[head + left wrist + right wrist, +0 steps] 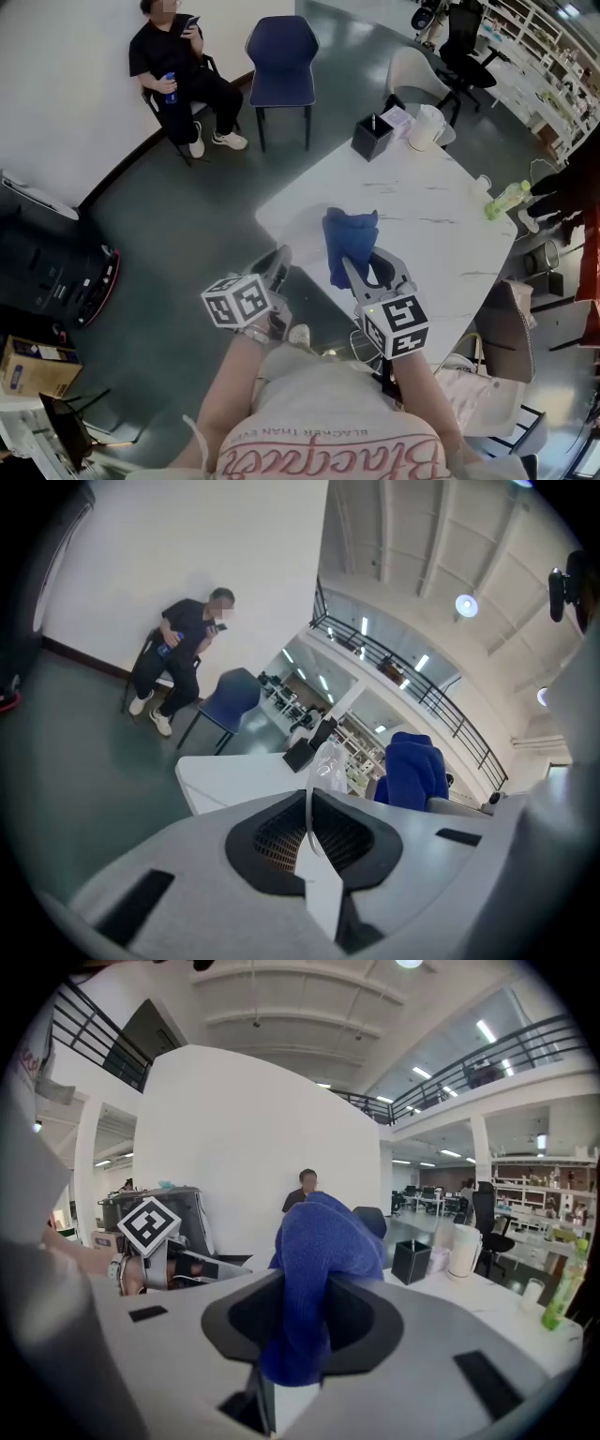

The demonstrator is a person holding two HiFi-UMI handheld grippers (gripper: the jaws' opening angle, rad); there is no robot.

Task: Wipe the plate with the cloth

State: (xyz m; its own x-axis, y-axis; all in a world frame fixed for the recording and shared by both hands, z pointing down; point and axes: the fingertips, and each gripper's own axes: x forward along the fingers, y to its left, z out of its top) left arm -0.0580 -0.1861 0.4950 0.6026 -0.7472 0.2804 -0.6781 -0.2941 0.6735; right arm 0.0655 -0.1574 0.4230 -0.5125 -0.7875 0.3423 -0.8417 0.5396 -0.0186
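My right gripper point(361, 269) is shut on a blue cloth point(349, 236), which bunches up out of the jaws over the near edge of the white table point(422, 216). The right gripper view shows the cloth point(319, 1260) filling the gap of that gripper point(300, 1340). My left gripper point(279, 262) is held up just left of it, off the table's edge. In its own view, the left gripper point(314, 834) is shut on a thin clear plate point(310, 810) seen edge-on, its upper rim rising toward the table. The plate is too faint to make out in the head view.
On the table's far end stand a black box point(372, 137) and a white jug point(427, 127); a green bottle point(506, 199) lies at its right edge. A blue chair point(281, 61) and a seated person point(178, 70) are beyond, by the wall. A bag sits at the lower right.
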